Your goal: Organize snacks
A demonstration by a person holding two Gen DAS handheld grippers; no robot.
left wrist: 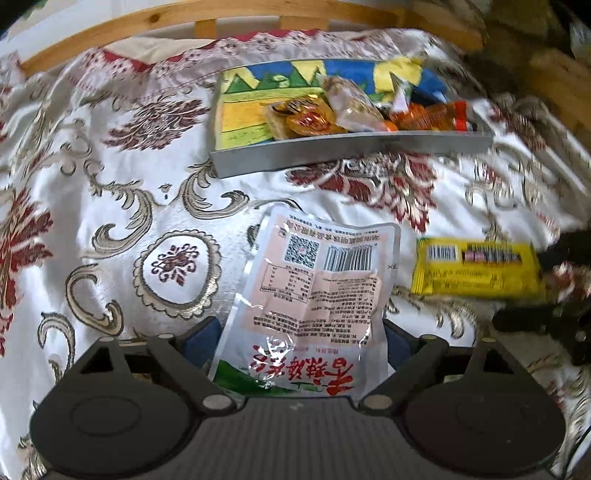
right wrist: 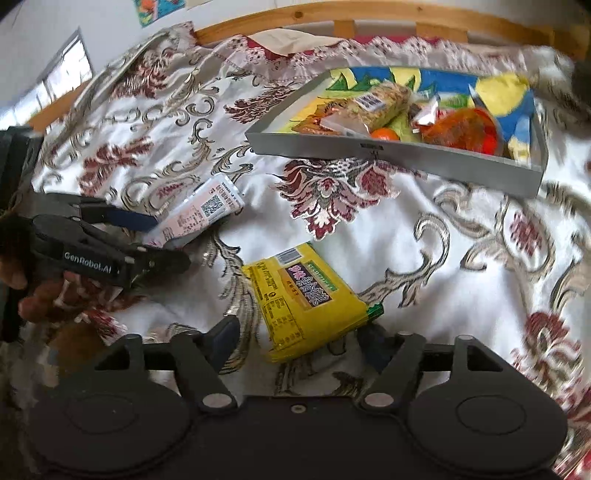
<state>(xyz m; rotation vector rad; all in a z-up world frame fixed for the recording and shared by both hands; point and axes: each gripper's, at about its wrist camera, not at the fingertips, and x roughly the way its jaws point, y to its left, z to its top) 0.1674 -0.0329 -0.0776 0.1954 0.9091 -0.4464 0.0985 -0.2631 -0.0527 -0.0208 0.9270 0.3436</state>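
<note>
A pink-and-silver snack pouch point(left wrist: 314, 295) lies between the blue pads of my left gripper point(left wrist: 301, 339), which closes on its sides; in the right wrist view the same pouch point(right wrist: 199, 212) sits in that gripper point(right wrist: 159, 236). A yellow snack packet point(right wrist: 306, 299) lies on the cloth between the wide-open fingers of my right gripper point(right wrist: 303, 332); it also shows in the left wrist view point(left wrist: 476, 267). A grey tray point(left wrist: 351, 151) with a colourful bottom holds several snacks; it also shows in the right wrist view point(right wrist: 399, 155).
A white cloth with red and gold floral patterns point(left wrist: 129, 221) covers the surface. A wooden rail point(left wrist: 207, 18) runs along the back. A person's hand point(right wrist: 40, 295) holds the left gripper.
</note>
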